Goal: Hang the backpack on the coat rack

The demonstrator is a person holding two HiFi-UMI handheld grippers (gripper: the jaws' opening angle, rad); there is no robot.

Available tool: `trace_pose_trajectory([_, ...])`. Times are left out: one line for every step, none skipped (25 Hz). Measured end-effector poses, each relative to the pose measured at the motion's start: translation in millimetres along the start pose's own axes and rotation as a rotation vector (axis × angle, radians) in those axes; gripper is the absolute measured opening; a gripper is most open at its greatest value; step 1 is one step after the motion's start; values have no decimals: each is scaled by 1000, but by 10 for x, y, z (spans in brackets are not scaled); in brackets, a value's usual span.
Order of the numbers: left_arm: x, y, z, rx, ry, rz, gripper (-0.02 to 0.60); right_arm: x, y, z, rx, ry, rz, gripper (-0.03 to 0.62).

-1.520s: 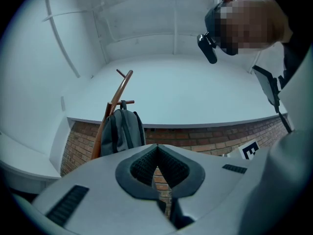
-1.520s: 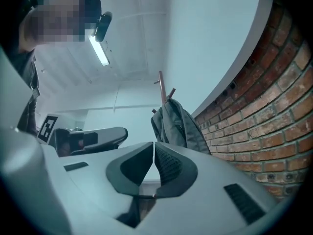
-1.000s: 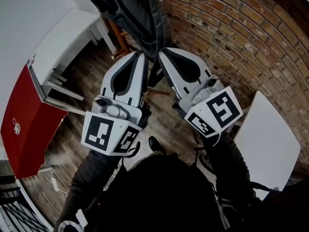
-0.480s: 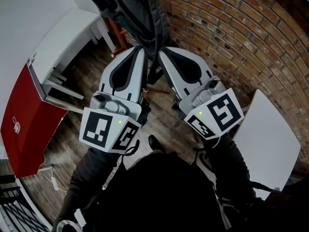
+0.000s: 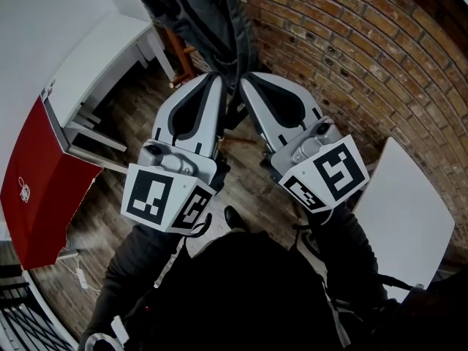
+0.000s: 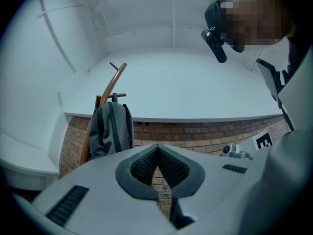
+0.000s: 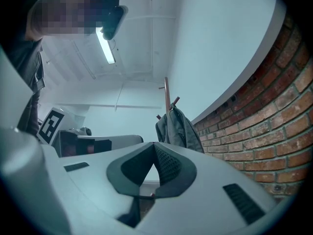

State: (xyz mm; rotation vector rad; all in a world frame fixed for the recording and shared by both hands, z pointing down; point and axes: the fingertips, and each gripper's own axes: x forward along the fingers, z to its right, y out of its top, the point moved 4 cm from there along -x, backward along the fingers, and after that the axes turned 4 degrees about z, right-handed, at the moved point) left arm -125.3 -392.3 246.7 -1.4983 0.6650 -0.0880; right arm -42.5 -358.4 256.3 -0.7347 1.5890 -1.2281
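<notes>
Backpack (image 6: 110, 129) grey, hung on rack (image 6: 116, 78) from peg near rack top, beside brick wall (image 5: 351, 57). Long axis upright: top end at peg, bottom toward floor. Left gripper (image 5: 217, 76): fingers pressed together, pinching nothing. Right gripper (image 5: 246, 77): same, tips touching. Both grippers point toward backpack, clear of it. Red panel (image 5: 36, 189): small white logo, unreadable.
</notes>
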Motion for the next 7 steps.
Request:
trace_pose_trajectory([2, -4, -3, 0, 0, 0, 9, 1, -4, 3, 1, 0, 1, 8])
trace_pose_trajectory([3, -7, -6, 0, 1, -1, 9, 3, -8, 6, 1, -1, 1, 8])
trace_pose_trajectory([6, -9, -11, -1, 1, -1, 9, 8, -11, 9, 2, -1, 1, 8])
trace_pose_trajectory([9, -9, -17, -1, 1, -1, 9, 14, -14, 12, 2, -2, 1, 8])
trace_pose_trajectory([13, -10, -25, -1, 0, -1, 9, 22, -15, 16, 2, -3, 0, 8])
trace_pose_trajectory([17, -11, -33, -1, 0, -2, 9, 31, -17, 19, 2, -3, 0, 8])
trace_pose_trajectory([21, -12, -41, -2, 0, -2, 9, 39, -18, 22, 2, -4, 0, 8])
